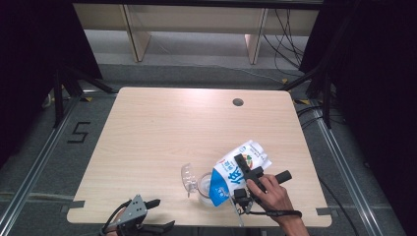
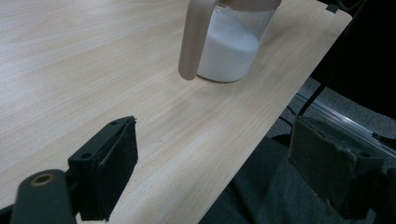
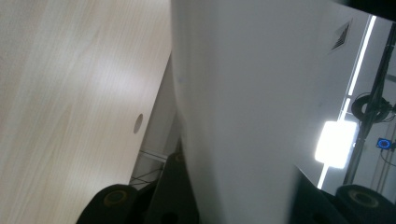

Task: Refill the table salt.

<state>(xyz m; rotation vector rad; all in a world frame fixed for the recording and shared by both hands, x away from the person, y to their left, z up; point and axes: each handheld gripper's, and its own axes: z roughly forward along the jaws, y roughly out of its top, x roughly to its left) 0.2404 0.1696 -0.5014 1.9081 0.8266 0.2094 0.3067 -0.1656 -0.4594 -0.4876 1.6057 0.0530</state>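
A white and blue bag point(image 1: 242, 168) hangs tilted near the table's front right, its lower blue corner over a clear jar point(image 1: 201, 187). My right gripper point(image 1: 243, 164) is shut on the bag, held by a hand point(image 1: 273, 194). In the right gripper view the bag's white side point(image 3: 243, 116) stands between the jaws. The jar's clear lid point(image 1: 187, 177) is swung open to its left. In the left gripper view the jar point(image 2: 231, 44) holds white powder and has a beige handle point(image 2: 192, 42). My left gripper point(image 1: 163, 215) rests open at the front left edge, with nothing between its pads point(image 2: 114, 170).
The wooden table point(image 1: 162, 132) has a round cable hole point(image 1: 238, 102) at the back right. Dark stands and cables flank the table on the floor. The table's front edge point(image 2: 261, 135) runs between my left jaws.
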